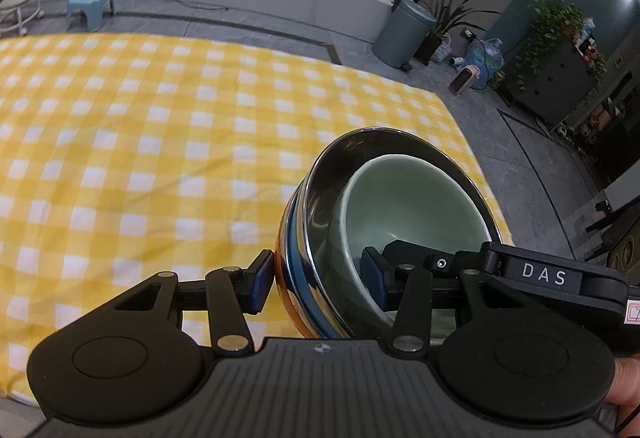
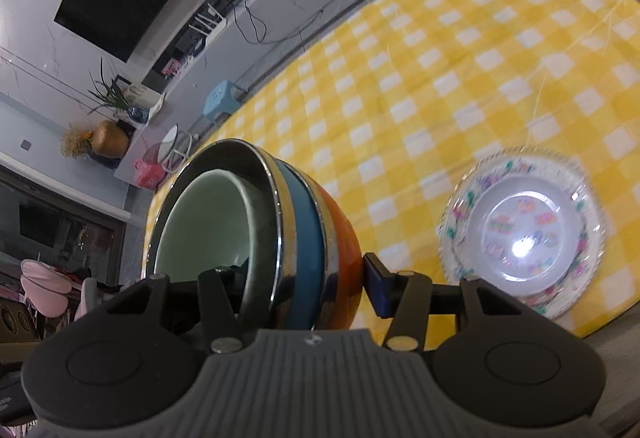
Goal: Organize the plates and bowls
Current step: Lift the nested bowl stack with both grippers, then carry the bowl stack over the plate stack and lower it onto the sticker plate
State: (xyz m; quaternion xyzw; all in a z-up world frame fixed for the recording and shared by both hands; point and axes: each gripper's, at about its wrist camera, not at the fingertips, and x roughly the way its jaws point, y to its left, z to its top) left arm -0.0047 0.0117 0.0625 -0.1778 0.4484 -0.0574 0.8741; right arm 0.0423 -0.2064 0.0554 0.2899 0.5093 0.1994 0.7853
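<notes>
A stack of nested bowls [image 1: 384,238] is held up over a table with a yellow and white checked cloth [image 1: 160,125]. The stack leans over on its side. On the outside is a shiny orange bowl [image 2: 344,242]. Inside it sits a blue bowl [image 2: 308,238] with a silver metal rim. In the middle is a pale green bowl [image 1: 404,197].

The left gripper [image 1: 318,280] is partly closed and pinches the wall of the stack. One blue pad [image 1: 260,278] presses the orange outside, and the other pad is inside the green bowl.

The right gripper [image 2: 296,282] pinches the stack from the other side. Its blue pad [image 2: 376,286] touches the orange outside. Its other finger goes in behind the rim, so only part of it shows.

On the cloth, well apart from the bowls, lies a white round plate with colourful pictures [image 2: 520,234]. It looks blurry. It is near the table edge.
</notes>
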